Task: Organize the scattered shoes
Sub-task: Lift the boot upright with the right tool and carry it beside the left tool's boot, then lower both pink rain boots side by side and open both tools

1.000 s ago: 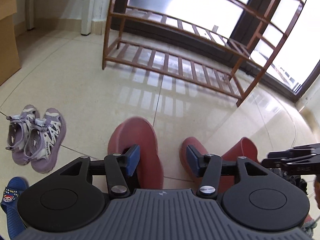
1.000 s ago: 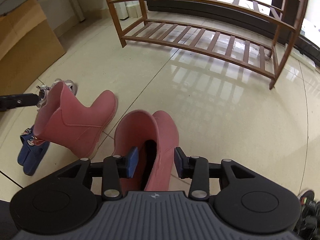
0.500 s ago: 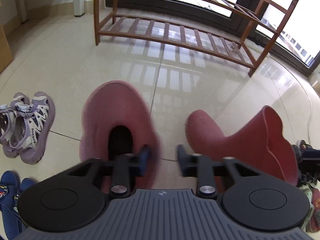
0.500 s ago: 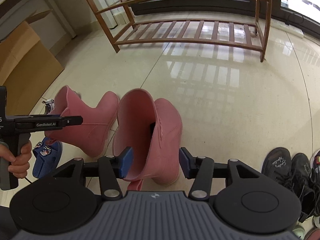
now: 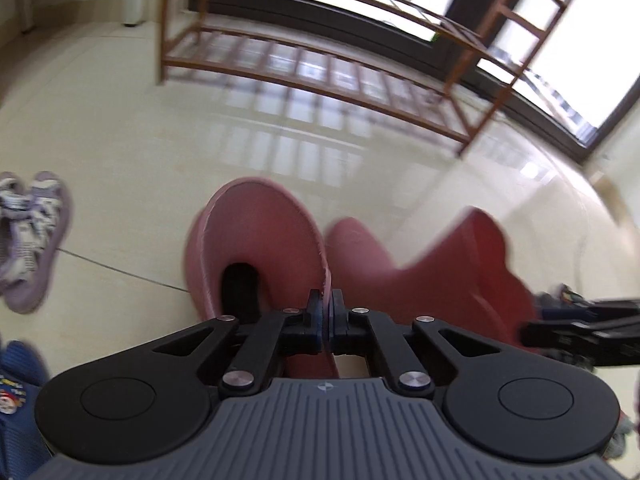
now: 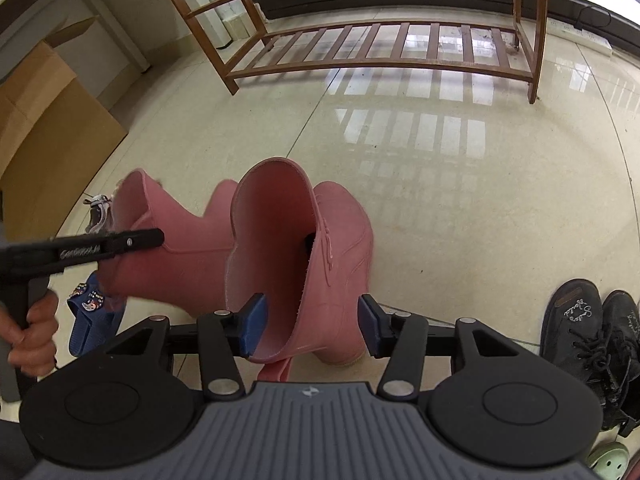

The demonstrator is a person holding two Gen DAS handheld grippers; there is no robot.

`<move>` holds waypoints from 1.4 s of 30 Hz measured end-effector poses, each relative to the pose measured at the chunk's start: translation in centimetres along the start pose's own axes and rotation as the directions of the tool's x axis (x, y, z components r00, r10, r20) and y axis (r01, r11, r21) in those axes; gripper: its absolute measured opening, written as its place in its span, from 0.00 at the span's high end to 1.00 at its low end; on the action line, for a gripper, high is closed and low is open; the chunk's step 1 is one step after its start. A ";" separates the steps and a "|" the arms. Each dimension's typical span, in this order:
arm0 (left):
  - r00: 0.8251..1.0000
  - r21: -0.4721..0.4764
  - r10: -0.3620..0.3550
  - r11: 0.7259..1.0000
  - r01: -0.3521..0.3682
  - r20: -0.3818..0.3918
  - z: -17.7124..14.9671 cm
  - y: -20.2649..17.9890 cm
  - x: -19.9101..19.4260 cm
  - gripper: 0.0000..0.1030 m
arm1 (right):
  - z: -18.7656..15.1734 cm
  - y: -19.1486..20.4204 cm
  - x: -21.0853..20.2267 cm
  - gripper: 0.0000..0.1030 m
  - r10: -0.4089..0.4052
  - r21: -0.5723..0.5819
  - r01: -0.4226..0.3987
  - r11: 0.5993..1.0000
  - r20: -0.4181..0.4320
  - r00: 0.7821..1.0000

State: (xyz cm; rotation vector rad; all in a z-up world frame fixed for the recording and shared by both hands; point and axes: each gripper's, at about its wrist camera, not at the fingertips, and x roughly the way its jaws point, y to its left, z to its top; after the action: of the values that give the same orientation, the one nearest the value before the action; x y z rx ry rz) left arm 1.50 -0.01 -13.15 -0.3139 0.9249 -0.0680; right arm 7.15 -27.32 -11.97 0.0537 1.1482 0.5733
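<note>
Two pink boots, shoes all around
Left gripper (image 5: 325, 312) pinches one boot's (image 5: 256, 240) rim; right gripper (image 6: 308, 326) gapes around the other boot (image 6: 288, 256); black shoes (image 6: 592, 340), blue slippers (image 6: 90, 320) nearby.

A glossy cream tiled floor (image 6: 460, 200) fills both views and mirrors bright window light in pale bars. A brown cardboard box (image 6: 52, 136) stands at the left, against a cream wall (image 6: 116, 12). White pipes (image 6: 212, 16) rise in the corner. A dark-framed window (image 5: 592, 40) glares white, and a black cable (image 6: 592, 16) loops on the floor below it.
</note>
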 end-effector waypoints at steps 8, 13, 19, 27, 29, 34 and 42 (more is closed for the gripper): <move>0.997 0.002 -0.076 0.997 0.076 -0.008 -0.6 -1.1 -0.1 0.97 | -0.2 -0.3 1.9 0.55 0.018 0.043 -0.016 0.999 -0.049 0.999; 0.993 -0.026 -0.113 0.993 0.113 -0.017 -0.7 -0.5 -0.2 0.96 | -0.3 -0.7 3.4 0.57 0.037 0.095 -0.029 0.995 -0.083 0.996; 0.991 -0.056 -0.132 0.990 0.131 -0.015 -0.5 0.1 -0.8 0.82 | -0.3 0.1 5.7 0.70 0.049 0.109 -0.037 0.993 -0.108 0.993; 0.986 -0.106 -0.166 0.981 0.165 -0.006 0.0 1.1 -1.6 0.75 | -0.5 3.4 7.8 0.77 0.112 0.041 -0.108 0.993 -0.136 0.984; 0.985 -0.112 -0.170 0.979 0.168 -0.007 0.0 1.2 -1.6 0.73 | -0.5 4.1 8.1 0.77 0.121 0.020 -0.120 0.993 -0.142 0.982; 0.982 -0.126 -0.190 0.974 0.187 -0.011 0.0 1.5 -1.8 0.72 | -0.4 5.8 8.5 0.78 0.114 -0.084 -0.128 0.988 -0.158 0.981; 0.987 -0.091 -0.158 0.984 0.156 -0.017 -0.1 1.3 -1.9 0.67 | -0.5 6.4 8.5 0.78 0.131 -0.160 -0.162 0.974 -0.188 0.974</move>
State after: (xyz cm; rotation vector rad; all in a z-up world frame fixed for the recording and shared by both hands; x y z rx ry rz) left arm 0.19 1.56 -12.08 -0.4698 0.9278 -0.1760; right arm 6.57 -18.13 -17.23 -0.0646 1.2681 0.8214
